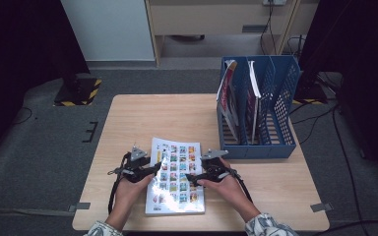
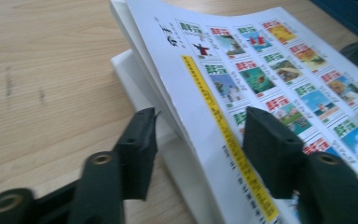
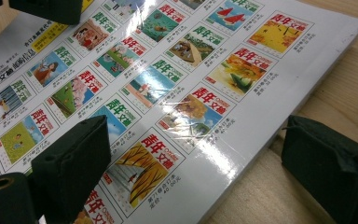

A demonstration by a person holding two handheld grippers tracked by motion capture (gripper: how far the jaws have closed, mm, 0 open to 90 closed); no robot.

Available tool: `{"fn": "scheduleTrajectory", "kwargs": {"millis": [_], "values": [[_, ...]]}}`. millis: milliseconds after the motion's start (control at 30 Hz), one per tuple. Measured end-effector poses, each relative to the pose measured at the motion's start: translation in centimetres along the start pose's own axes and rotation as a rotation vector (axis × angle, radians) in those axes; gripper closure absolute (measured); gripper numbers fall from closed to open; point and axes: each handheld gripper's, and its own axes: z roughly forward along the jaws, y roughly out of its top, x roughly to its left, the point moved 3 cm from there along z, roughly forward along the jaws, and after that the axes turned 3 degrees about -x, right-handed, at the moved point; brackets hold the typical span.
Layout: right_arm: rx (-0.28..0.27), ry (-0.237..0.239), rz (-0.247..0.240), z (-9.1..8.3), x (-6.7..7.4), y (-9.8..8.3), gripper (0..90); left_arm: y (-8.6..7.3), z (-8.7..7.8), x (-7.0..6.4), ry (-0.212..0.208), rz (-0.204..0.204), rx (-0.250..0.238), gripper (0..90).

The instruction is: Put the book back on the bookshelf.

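One magazine [image 1: 175, 177] is seen lying flat near the front edge of the wooden table [image 1: 142, 118], two grippers are held at its sides, and one blue file rack [image 1: 281, 108] with two more magazines stood in it is placed at the table's right. On the glossy cover, rows of small cover pictures are printed, each headed 青年文摘, beside a yellow strip of writing too small to be read. The left gripper [image 2: 200, 135] is set with its jaws apart across the lifted left edge of the cover, without pressing on it, while the right gripper [image 3: 196, 158] is held with jaws apart across the magazine's right edge, one over the cover, the other beside it over the table

2 black hand-held grippers, left [image 1: 153, 169] and right [image 1: 191, 178], grey 3-cornered top plates, black trailing cables, patterned sleeves [image 1: 268, 227]
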Motion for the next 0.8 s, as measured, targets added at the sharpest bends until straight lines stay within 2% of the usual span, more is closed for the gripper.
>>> {"fn": "scheduleTrajectory", "kwargs": {"millis": [100,200,267,333,367,400,433,500,600,700,800], "values": [[0.000,0.000,0.000,0.0,0.0,0.0,8.4,-0.6,-0.4,0.3,0.009,-0.035,0.001,32.5],[0.000,0.000,0.000,0.0,0.0,0.0,8.4,-1.1,-0.8,0.3,-0.003,-0.063,0.007,30.2],[0.001,0.001,0.001,0.0,0.0,0.0,8.4,-1.2,-0.9,0.4,0.011,-0.056,0.002,27.0],[0.001,0.001,0.002,0.0,0.0,0.0,8.4,-1.4,-0.6,0.6,-0.006,-0.066,0.022,27.4],[0.001,0.000,0.003,0.0,0.0,0.0,8.4,-1.7,-0.3,0.6,-0.030,-0.067,0.057,28.5],[0.000,0.001,0.003,0.0,0.0,0.0,8.3,-1.9,0.0,0.5,-0.066,-0.090,0.061,28.6],[0.001,0.002,0.001,0.0,0.0,0.0,8.3,-2.0,0.0,0.4,-0.076,-0.095,0.062,28.6],[0.001,0.002,0.001,0.0,0.0,0.0,8.3,-1.8,0.3,0.2,-0.105,-0.080,0.072,29.0],[0.001,0.003,0.000,0.0,0.0,0.0,8.3,-1.8,0.7,0.2,-0.131,-0.116,0.074,30.3],[0.001,0.002,0.001,0.0,0.0,0.0,8.3,-1.7,0.8,0.3,-0.137,-0.101,0.076,30.2],[0.000,0.004,0.002,0.0,0.0,0.0,8.2,-1.6,0.9,0.5,-0.141,-0.117,0.071,32.4]]}}
